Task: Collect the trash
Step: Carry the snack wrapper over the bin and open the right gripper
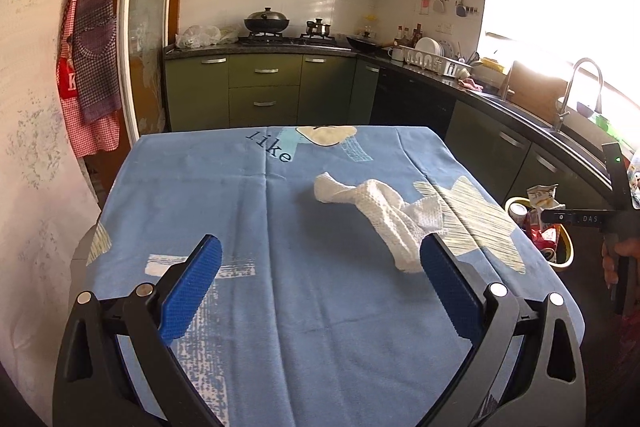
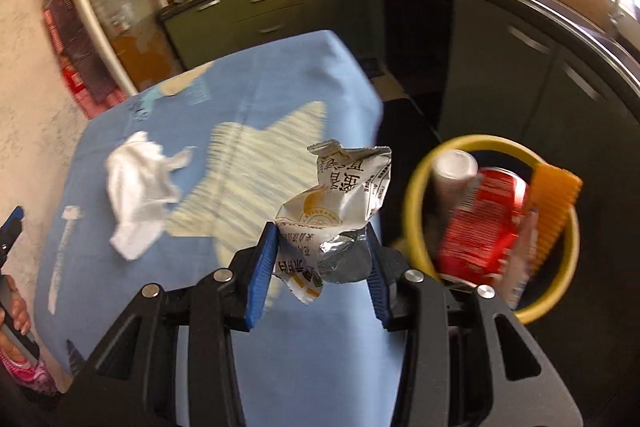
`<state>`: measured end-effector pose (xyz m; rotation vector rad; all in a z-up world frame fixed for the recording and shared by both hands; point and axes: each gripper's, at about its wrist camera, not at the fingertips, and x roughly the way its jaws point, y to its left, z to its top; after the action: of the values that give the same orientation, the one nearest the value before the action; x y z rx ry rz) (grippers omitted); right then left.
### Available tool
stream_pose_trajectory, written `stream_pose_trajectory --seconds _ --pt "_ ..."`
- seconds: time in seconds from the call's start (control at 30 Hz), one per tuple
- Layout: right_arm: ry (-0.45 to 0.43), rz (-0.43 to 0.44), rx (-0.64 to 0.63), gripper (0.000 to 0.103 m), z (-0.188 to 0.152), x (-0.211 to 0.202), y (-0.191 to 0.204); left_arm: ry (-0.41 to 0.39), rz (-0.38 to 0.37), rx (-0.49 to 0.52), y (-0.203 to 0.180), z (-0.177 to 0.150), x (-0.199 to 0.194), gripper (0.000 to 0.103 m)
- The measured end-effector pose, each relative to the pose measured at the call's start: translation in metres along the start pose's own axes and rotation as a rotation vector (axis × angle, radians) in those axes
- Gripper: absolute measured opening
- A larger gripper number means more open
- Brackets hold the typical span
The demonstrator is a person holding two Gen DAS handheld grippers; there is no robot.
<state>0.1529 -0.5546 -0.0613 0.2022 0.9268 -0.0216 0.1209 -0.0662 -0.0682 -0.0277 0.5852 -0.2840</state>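
1. The right tongs (image 2: 320,259) are clamped on a crumpled snack wrapper (image 2: 336,203), which sticks up between the blue pads at the right edge of the tabletop (image 2: 280,347); the yellow bin (image 2: 416,187) stands on the floor just to the right of it
2. To finish this step well, I would carry the wrapper fully over the bin's mouth before letting go, since the foil is light and could flutter out or catch on the rim
3. The bin already holds a red can (image 2: 484,219), a pale cup (image 2: 456,167) and an orange ridged piece (image 2: 554,203), so the drop should aim at the gap near the left rim and come low over the opening
4. The left tongs (image 1: 320,263) are spread wide and hold nothing, hovering above the blue cloth
5. A white paper towel (image 1: 380,211) lies crumpled on the tabletop ahead of the left tongs, its near end just beside the right pad, though whether it touches I cannot tell
6. That towel looks like the next piece to collect; it is soft and loose, so a pinch at the bunched middle should lift it whole
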Motion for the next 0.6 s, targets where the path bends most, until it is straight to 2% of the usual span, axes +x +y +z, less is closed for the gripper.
stream_pose_trajectory --seconds 0.1,0.2,0.33,0.43,0.6 --pt "-0.007 -0.099 0.077 0.041 0.001 -0.004 -0.053 0.009 -0.018 0.029 -0.018 0.003 0.007 0.098" --pt "0.007 -0.151 0.149 0.041 0.010 0.003 -0.093 0.021 -0.032 0.052 -0.034 0.005 0.013 0.098" --pt "0.034 -0.127 0.224 0.041 0.028 0.024 -0.129 0.025 -0.030 0.076 -0.048 0.008 0.015 0.098" --pt "0.048 -0.093 0.265 0.041 0.039 0.037 -0.145 0.023 -0.021 0.085 -0.053 0.008 0.013 0.098" --pt "0.058 -0.085 0.343 0.041 0.052 0.055 -0.168 0.031 -0.007 0.088 -0.052 0.009 0.013 0.098"
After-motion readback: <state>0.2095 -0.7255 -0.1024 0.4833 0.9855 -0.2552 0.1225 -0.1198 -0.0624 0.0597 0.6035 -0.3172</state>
